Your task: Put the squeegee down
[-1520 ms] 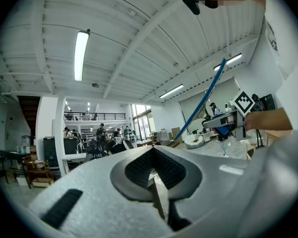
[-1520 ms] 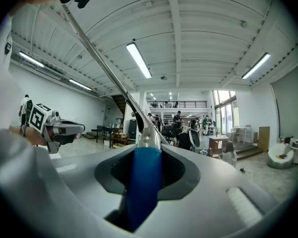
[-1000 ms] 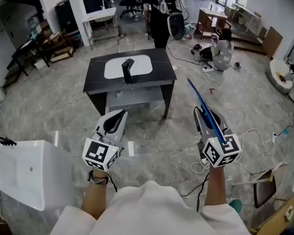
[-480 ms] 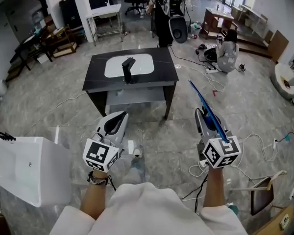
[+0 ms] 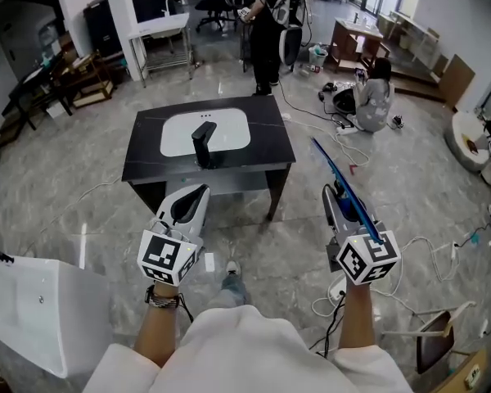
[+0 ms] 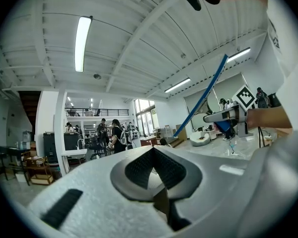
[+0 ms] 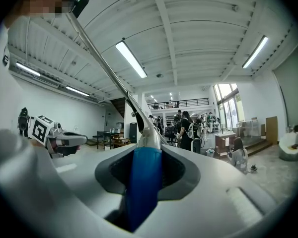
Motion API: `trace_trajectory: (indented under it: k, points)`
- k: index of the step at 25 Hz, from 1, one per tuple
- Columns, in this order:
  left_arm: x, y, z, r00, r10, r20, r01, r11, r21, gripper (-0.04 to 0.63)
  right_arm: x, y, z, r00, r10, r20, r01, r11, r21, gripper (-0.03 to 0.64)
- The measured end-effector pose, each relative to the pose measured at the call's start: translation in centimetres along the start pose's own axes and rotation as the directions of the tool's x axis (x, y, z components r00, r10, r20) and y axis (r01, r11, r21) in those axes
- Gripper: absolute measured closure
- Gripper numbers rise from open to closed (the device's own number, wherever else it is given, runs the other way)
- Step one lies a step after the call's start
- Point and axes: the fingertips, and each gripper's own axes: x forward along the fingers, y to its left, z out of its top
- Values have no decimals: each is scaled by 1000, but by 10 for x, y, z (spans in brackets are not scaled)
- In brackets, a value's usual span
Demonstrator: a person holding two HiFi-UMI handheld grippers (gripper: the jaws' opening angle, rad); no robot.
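Nearest the camera, the grey-and-white left gripper point(image 5: 198, 191) is held out level over the grey marbled floor point(image 5: 82, 178). Its jaws are seen closed together, and nothing is held between them. Beside it, well apart, the matching right gripper point(image 5: 334, 191) is held out the same way. Its jaws are clamped on the blue handle of the long, thin-bladed squeegee point(image 5: 329, 164), and the blade is pointed forward and away from the person. From the right gripper view, the blue handle is seen to fill the gap between the jaws, with a metal neck and a long rail running on from it.

A large white box point(image 5: 41, 309) is seen at the lower left, and loose cables point(image 5: 430, 228) are strewn on the floor at the right.

Further ahead stands the black bench point(image 5: 270, 137), in which a white basin point(image 5: 229, 133) is set, with a black tap point(image 5: 202, 140) upright at its front edge. The squeegee is carried in the air, well apart from this bench.

Beyond it, a seated person point(image 5: 372, 88) and a standing person point(image 5: 266, 23) can be made out among desks and chairs.

The task is judged to be barely begun: the squeegee is gripped and nothing has been set down yet. What is left is for it to be brought to a resting place, probably the bench, laid there and released.
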Motion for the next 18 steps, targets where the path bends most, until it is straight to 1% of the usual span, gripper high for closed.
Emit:
trace_trajectory:
  k: [5,9,12,18]
  points:
    - [62,56,-10,1000,-15,-6,15,1000,5,597,76,-21,6,1000,-6,15,6,1000,0,514]
    - [103,96,-14,1000,-26,-17,26,1000,0,597,131,-37,10,1000,-12,5,12,1000,16,514]
    - [127,122,-17,999,-27,-28,27,1000,-7,597,165,-47,13,1000,-17,-1,17,1000,23,514]
    - [160,160,-33,998,-29,-47,28,999,-24,597,217,-59,4,999,-19,-28,20,999,31,514]
